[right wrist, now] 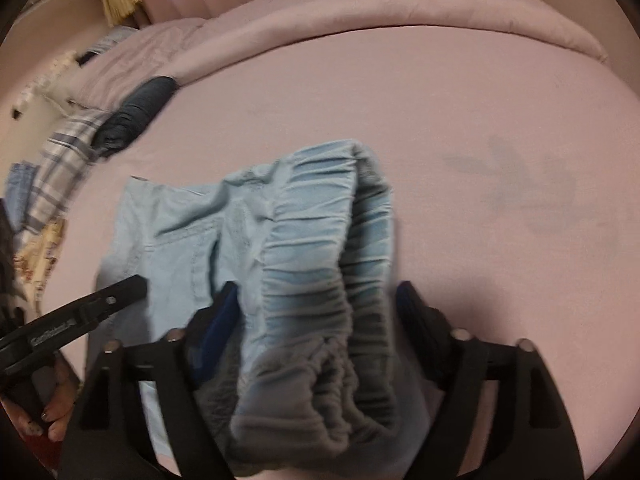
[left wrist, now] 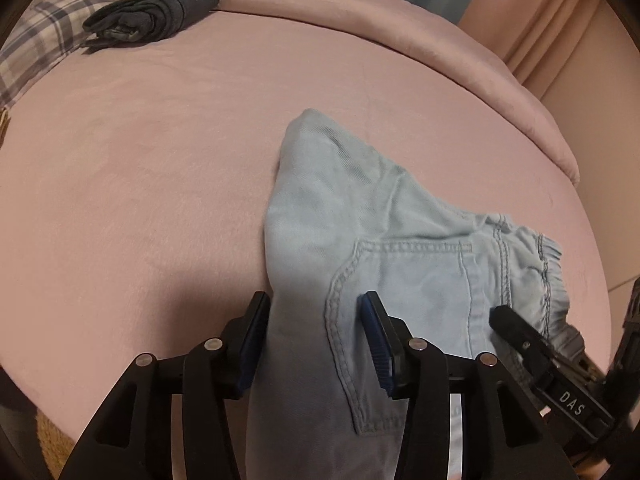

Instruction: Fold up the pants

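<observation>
Light blue denim pants point(left wrist: 384, 216) lie bunched on the pink bed point(left wrist: 140, 184), back pocket up. My left gripper point(left wrist: 316, 312) is open with the pants' left edge lying between its fingers. In the right wrist view the elastic waistband point(right wrist: 320, 248) of the pants lies between the fingers of my right gripper point(right wrist: 316, 300), which is open. The right gripper's finger point(left wrist: 532, 344) shows at the waistband in the left view. The left gripper's finger point(right wrist: 104, 304) shows at the pants' left side in the right view.
A folded dark garment point(left wrist: 156, 12) lies at the far left of the bed, next to a plaid cloth point(left wrist: 40, 40). A rolled pink duvet point(left wrist: 400, 40) runs along the far edge. Curtains point(left wrist: 540, 32) hang behind.
</observation>
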`<action>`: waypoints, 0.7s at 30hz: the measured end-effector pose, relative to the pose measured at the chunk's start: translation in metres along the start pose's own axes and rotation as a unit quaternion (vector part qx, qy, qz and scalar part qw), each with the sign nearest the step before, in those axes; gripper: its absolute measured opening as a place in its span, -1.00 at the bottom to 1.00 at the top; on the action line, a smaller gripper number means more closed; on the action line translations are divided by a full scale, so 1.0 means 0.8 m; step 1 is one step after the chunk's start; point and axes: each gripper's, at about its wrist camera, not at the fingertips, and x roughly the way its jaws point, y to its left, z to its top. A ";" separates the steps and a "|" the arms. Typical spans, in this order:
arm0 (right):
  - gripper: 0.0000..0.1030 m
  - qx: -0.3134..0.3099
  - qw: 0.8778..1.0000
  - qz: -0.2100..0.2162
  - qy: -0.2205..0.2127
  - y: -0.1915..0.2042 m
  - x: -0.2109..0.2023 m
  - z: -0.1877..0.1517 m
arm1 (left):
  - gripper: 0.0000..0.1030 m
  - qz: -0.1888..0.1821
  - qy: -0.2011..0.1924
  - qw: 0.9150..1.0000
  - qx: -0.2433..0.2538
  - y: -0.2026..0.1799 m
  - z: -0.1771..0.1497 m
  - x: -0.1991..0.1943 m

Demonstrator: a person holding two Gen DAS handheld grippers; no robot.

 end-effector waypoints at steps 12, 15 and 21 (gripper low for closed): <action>0.72 -0.004 0.994 -0.018 -0.107 0.000 -0.107 0.001 | 0.52 -0.007 -0.056 0.997 0.054 -0.028 -0.021 -0.091; 0.72 -0.014 0.992 -0.023 -0.126 0.013 -0.122 0.000 | 0.62 -0.008 -0.084 0.995 0.056 -0.039 -0.028 -0.112; 0.73 -0.043 0.988 -0.030 -0.144 0.036 -0.135 -0.002 | 0.80 0.009 -0.116 0.991 0.066 -0.051 -0.034 -0.136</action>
